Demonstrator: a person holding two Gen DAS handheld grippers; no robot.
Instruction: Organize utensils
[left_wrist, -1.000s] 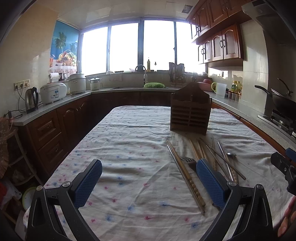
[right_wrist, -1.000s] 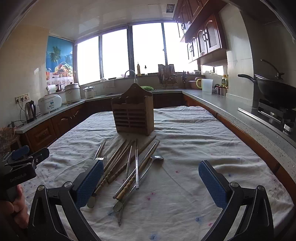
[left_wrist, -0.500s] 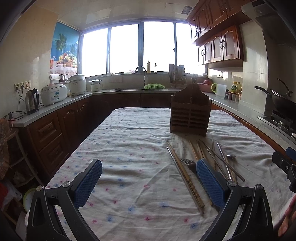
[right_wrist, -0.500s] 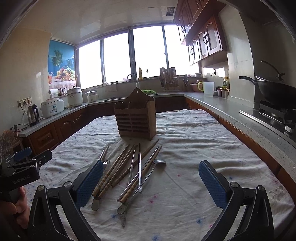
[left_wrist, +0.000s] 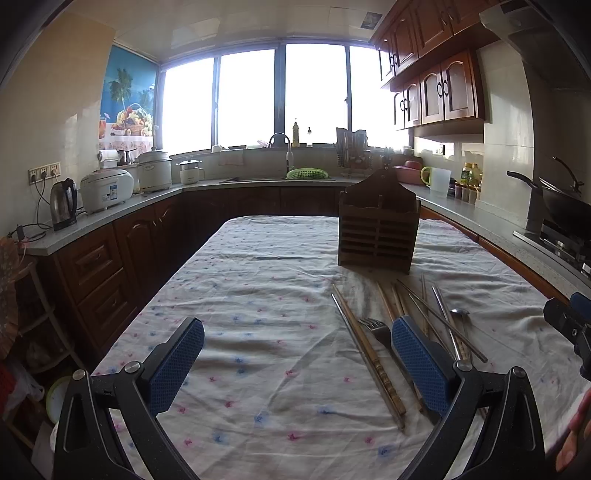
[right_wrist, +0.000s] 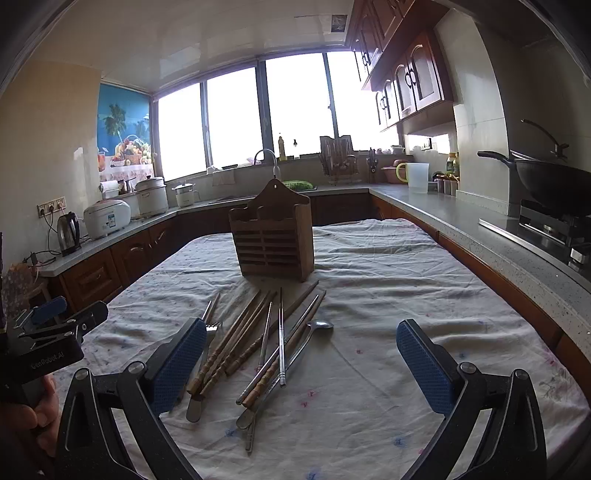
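A slatted wooden utensil holder (left_wrist: 378, 234) stands upright on the cloth-covered table (left_wrist: 258, 295); it also shows in the right wrist view (right_wrist: 275, 240). In front of it lies a loose pile of wooden chopsticks (right_wrist: 229, 339), metal chopsticks (right_wrist: 281, 332), a fork (left_wrist: 375, 328) and a spoon (right_wrist: 319, 325). My left gripper (left_wrist: 297, 363) is open and empty, above the cloth left of the pile. My right gripper (right_wrist: 301, 363) is open and empty, over the pile's near end. The left gripper's body also shows in the right wrist view (right_wrist: 55, 339).
Kitchen counters run along the left (left_wrist: 74, 229), back and right (right_wrist: 480, 218). A kettle (left_wrist: 63, 203) and rice cookers (left_wrist: 107, 188) stand on the left counter. A wok (right_wrist: 550, 177) sits on the stove at the right. A sink with a green basket (left_wrist: 306, 173) is at the back.
Both grippers have tilted or risen slightly, so the holder and the utensil pile sit a little lower in both views. Both grippers stay open. Nothing on the table has moved.
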